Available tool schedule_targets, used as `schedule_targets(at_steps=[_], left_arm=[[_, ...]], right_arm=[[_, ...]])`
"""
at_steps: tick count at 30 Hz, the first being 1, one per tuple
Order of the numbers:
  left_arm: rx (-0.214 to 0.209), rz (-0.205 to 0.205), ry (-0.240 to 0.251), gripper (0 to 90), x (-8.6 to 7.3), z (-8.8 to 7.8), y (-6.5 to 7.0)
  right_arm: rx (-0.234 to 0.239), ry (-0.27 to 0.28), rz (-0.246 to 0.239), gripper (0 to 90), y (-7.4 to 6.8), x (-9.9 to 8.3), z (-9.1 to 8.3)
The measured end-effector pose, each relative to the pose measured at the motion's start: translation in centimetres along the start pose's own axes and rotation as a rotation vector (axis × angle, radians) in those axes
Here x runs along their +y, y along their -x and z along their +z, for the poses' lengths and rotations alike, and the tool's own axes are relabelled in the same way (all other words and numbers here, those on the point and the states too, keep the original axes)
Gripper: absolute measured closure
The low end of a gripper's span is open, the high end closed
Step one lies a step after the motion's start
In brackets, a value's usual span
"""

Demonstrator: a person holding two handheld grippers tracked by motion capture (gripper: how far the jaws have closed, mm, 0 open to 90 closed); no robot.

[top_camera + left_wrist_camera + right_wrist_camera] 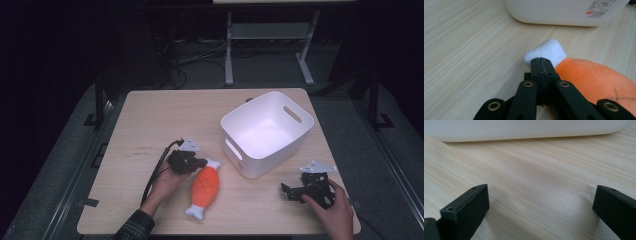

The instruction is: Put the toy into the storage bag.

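Toy position: the orange plush toy (204, 187) is lying flat on the surface (150, 125), in front of the white bin (267, 132) and a little to its left, apart from the bin.
Long axis: it is running from a white knobbed end (545, 52) near the bin down to a second white end (196, 212) nearer the person, tilting slightly left as it comes closer.
Left tongs (200, 163): they are sitting clenched, the jaws pressed flat together with nothing between them, their tip just beside the far white end and the orange body at their right.
Right tongs (289, 192): they are resting released, jaws spread wide over bare wood, well apart from the toy on the bin's near right side.
Nearer hand: the left hand (167, 182) is lying right beside the toy, so it looks like the one to take it.
Next move, as a judgement: the left jaws would need to be opening before straddling the toy across its narrow width, near the white end.
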State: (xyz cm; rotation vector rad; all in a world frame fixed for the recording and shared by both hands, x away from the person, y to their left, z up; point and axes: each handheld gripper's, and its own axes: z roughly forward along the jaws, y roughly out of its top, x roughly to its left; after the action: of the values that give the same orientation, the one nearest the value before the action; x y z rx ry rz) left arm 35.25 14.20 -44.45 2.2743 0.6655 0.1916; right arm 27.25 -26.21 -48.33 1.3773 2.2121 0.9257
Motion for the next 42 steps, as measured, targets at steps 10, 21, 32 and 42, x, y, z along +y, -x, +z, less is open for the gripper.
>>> schedule_targets(at_steps=[10,21,32,42], left_arm=[[-0.036,0.033,0.008,89.6,1.5,1.6,1.0],[-0.069,0.066,0.000,89.6,2.7,2.7,2.3],[-0.080,0.022,0.006,75.4,2.8,-0.2,1.4],[-0.114,-0.027,-0.028,39.1,2.6,-2.6,1.3]], right_arm=[[0.000,0.000,0.000,0.2,0.0,0.0,0.0],[0.000,0.000,0.001,0.2,0.0,0.0,0.0],[0.001,0.000,0.000,0.2,0.0,0.0,0.0],[0.000,0.000,0.001,0.2,0.0,0.0,0.0]])
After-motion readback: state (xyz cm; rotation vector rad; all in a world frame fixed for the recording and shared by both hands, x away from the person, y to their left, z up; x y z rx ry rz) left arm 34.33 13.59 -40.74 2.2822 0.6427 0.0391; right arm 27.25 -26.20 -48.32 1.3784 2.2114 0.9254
